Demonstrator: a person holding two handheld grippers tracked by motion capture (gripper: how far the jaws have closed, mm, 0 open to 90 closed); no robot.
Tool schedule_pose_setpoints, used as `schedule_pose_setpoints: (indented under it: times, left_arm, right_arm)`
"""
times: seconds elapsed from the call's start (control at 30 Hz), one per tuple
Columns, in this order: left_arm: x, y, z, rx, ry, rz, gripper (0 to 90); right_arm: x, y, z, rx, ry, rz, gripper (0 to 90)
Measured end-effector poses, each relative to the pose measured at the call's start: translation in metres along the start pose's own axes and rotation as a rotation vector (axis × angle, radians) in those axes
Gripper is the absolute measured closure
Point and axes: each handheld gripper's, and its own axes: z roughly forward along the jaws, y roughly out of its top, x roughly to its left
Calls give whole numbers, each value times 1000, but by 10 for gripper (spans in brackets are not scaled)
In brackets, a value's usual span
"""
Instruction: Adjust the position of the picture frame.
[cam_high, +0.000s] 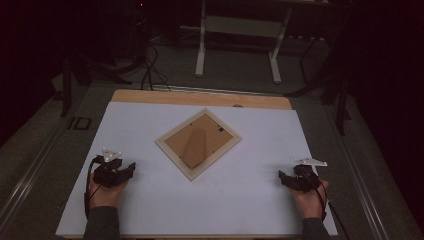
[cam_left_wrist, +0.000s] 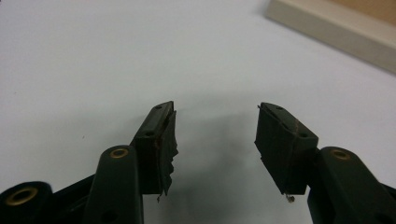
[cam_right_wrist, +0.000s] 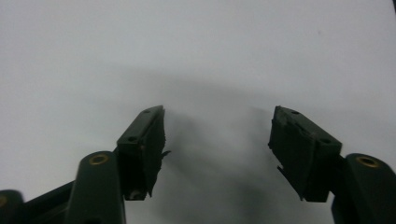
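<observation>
**Picture frame lies face down at the table's centre, both grippers apart from it**

Picture frame (cam_high: 198, 143) sits back-side up on the white sheet (cam_high: 150, 210), turned like a diamond, roughly midway between our 2 tools. From the high view we see its pale wooden border, the brown backing board and a small dark clip near its far corner.

Going left to right in the high view: the left gripper (cam_high: 131, 167) rests on the sheet at the near left, held in the left hand (cam_high: 103, 194), its jaws pointing toward the frame but well apart from it. The right gripper (cam_high: 282, 176) rests at the near right in the right hand (cam_high: 310, 199), also well apart from the frame.

The left gripper view adds what the high view cannot: the left gripper (cam_left_wrist: 215, 135) has its jaws wide with nothing between them, only bare sheet, and 1 pale edge of the picture frame (cam_left_wrist: 327, 25) crosses the top right corner. The right gripper view shows the right gripper (cam_right_wrist: 217, 140) likewise spread wide and empty over plain white sheet.

Nothing lies between either tool and the frame. Beyond the table's wooden far edge (cam_high: 200, 98) stand the white legs of a stand (cam_high: 202, 45) and some dark cables (cam_high: 147, 65) on the floor.
</observation>
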Motion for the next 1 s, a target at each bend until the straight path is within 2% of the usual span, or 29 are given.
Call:
schedule_pose_setpoints:
  times: [0.07, 0.17, 0.23, 0.37, 0.43, 0.63, 0.67, 0.73, 0.8, 0.93, 1.0]
  left_arm:
    - [-1, 1, -2, -6, -18, -1, 494]
    - [-2, 2, -3, -8, -22, 1, 499]
    - [-4, 3, -4, -5, -39, 15, 507]
    - [-6, 4, -7, -11, -47, 44, 569]
    - [-10, 4, -7, -4, -61, 70, 591]
    - [-13, 5, -7, 3, -75, 80, 599]
    - [-13, 5, -7, 3, -71, 81, 598]
    - [-12, 5, -7, 3, -62, 77, 595]
    - [-11, 4, -7, 4, -61, 74, 595]
    - [-8, 3, -8, 1, -60, 58, 589]
    - [-8, 3, -7, 9, -51, 67, 590]
  right_arm:
    - [3, 1, -3, -16, 7, -6, 386]
    - [4, 3, -5, -30, 22, -6, 405]
    - [6, 4, -8, -48, 36, 1, 424]
    - [6, 5, -10, -62, 70, 22, 445]
    - [6, 7, -11, -76, 140, 63, 484]
    - [12, 9, -14, -91, 145, 39, 555]
    - [12, 9, -15, -92, 155, 38, 590]
    - [14, 11, -16, -103, 212, 62, 649]
    - [15, 12, -17, -107, 226, 67, 667]
    - [24, 20, -21, -107, 236, 28, 732]
    - [27, 22, -21, -106, 239, 21, 745]
